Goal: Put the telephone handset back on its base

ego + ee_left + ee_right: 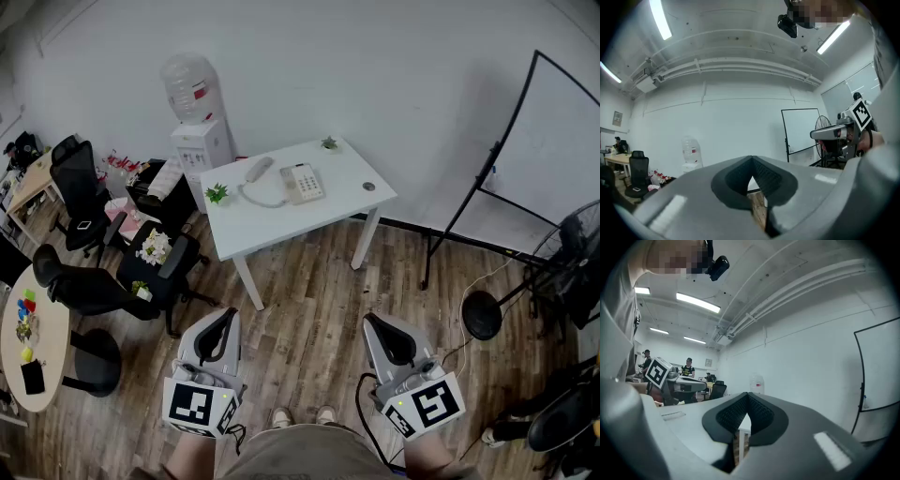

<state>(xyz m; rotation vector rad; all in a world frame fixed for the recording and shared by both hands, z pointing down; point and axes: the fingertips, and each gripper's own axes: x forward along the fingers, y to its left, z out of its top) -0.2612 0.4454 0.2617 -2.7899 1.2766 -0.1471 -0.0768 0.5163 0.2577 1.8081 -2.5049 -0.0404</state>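
Nearest, low at 7 o'clock in the head view: grey left gripper (228,313), carrying a cube with black-and-white square markers (198,405). Seen in its own view as left gripper (752,160) with dark ribbed fingers (733,180) closed tip to tip, nothing between them. Matching right gripper (373,320) at 5 o'clock, marker cube (427,403) facing up. Likewise closed in the right gripper view (748,395), fingers (729,416) meeting at the tips, holding nothing. Both held above brown wood-plank floor (309,300), well apart from the furniture ahead.

Further off, toward 12 o'clock: white rectangular desk (272,230) on white legs. On it, beige push-button telephone base (302,183), cradle empty. Beige telephone handset (257,170) lying flat on the desk just beside the base, at about its 9 o'clock, off the cradle. Joined to the base by a pale cord (262,201) curving along the desk. Two small green potted plants, one at the desk's 9 o'clock edge (217,193), one at its far corner (329,143). Small dark round disc (368,187) near the 3 o'clock edge.

Beyond the desk at 11 o'clock: white water dispenser (201,127) topped by a clear bottle with a red label, print too small to read. At 2 o'clock, white whiteboard on a black stand (553,159). At 9 o'clock, black office chairs (80,187).
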